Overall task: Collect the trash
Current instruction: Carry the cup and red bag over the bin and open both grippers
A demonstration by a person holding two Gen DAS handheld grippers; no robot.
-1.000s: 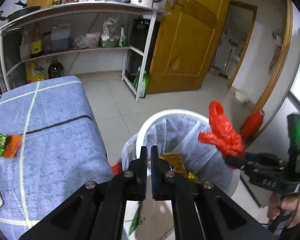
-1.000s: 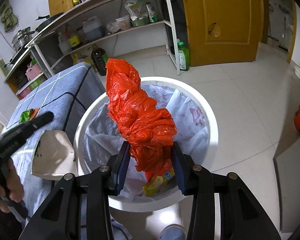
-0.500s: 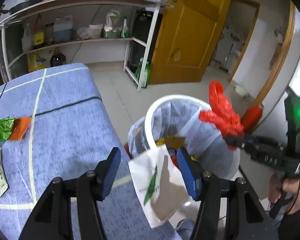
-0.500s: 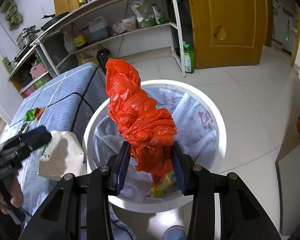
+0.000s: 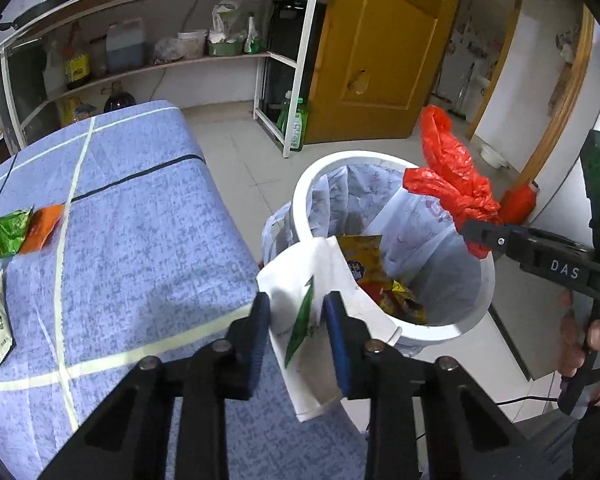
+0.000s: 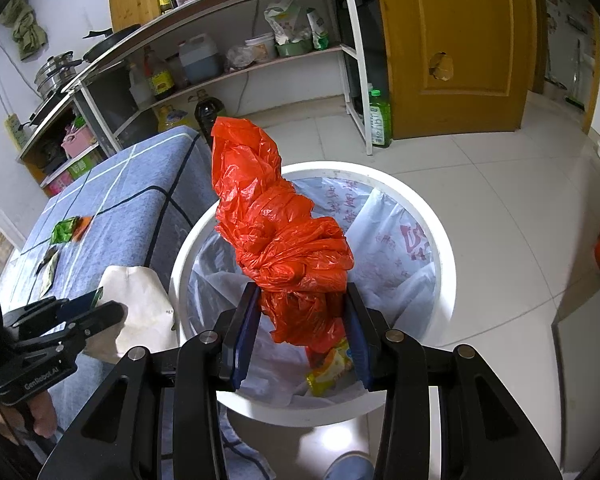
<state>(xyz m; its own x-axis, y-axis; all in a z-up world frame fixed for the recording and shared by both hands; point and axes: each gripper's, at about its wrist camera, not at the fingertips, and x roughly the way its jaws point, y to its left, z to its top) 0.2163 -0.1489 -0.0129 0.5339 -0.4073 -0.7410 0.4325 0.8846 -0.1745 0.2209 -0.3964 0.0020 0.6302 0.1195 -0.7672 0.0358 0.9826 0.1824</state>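
The left gripper (image 5: 298, 314) is closing on a white green-marked wrapper (image 5: 312, 320) overhanging the bin (image 5: 452, 328) rim. The right gripper (image 6: 302, 334) is clamping a crumpled red bag (image 6: 284, 236) over the bin's open mouth.

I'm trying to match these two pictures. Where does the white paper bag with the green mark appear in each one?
Left wrist view: white paper bag at lower centre, between the left gripper fingers, beside the bin.
Right wrist view: lower left, at the table edge, left of the bin.
Shared landmark: white trash bin.

Both wrist views look steeply down, sharing the bin (image 5: 392, 330).
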